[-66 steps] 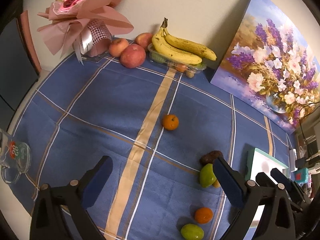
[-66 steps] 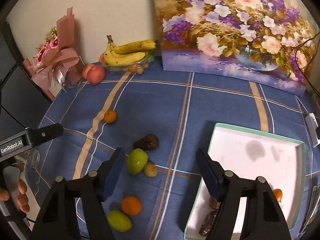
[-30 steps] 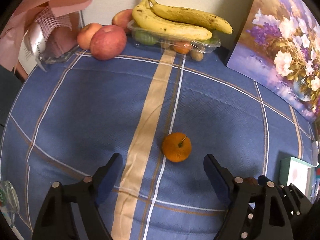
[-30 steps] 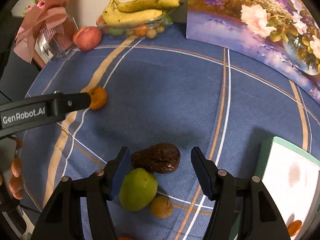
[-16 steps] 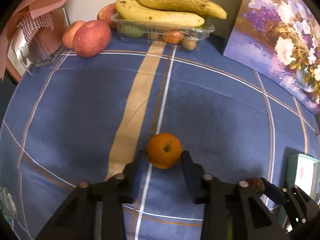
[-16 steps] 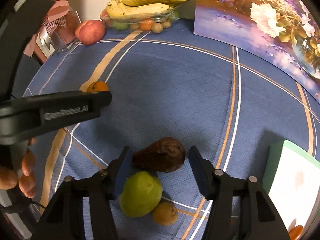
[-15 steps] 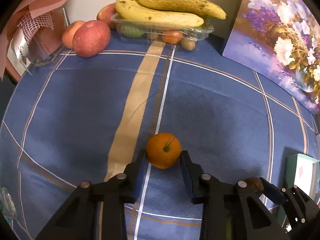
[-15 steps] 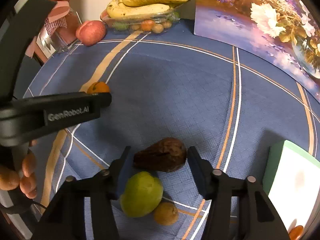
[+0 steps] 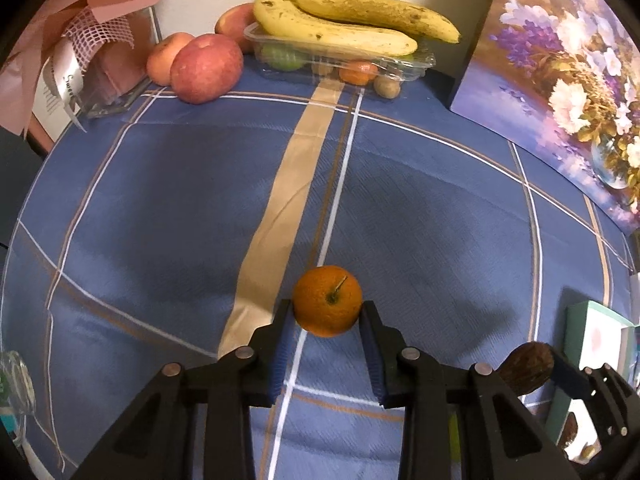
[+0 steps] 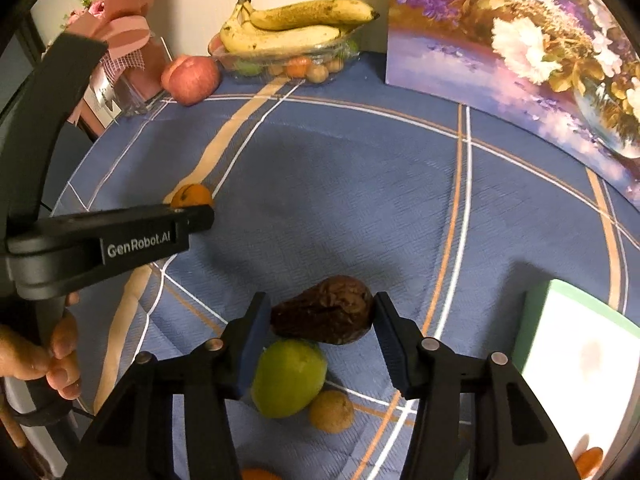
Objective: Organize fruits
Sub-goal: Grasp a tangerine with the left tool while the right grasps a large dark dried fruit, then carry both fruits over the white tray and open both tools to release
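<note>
Both hands are at the pick-up step. The tray (image 10: pixel 576 344), white with a green rim, sits off to the right of the right gripper (image 10: pixel 320 332) on the table (image 9: pixel 160 208), with a bit of orange fruit already in its near corner; I'd judge that is where the loose fruit is meant to go.

The right gripper has just been closing, and its blue pads now bracket the wrinkled brown fruit (image 10: pixel 324 320) end to end, touching or all but touching it. That fruit looks soft, so a light squeeze is enough. The green fruit (image 10: pixel 288 380) lies right under the left pad and the small tan fruit (image 10: pixel 331 411) just beyond it; a straight lift would keep both from being nudged.

The left gripper (image 9: pixel 326 340) is clenched on the orange (image 9: pixel 327 301), one pad on each flank, stem up; its jaws have just been closing. The orange sits out near the pad tips, so it could roll out forward. It should come up level and travel slowly across to the tray, passing clear of the right gripper working beside it.

The only writing I can read is "GenRobot.AI", white on the left gripper's black side. A tag in the pink bouquet (image 10: pixel 116 40), far off to the left, has print too small to make out.
</note>
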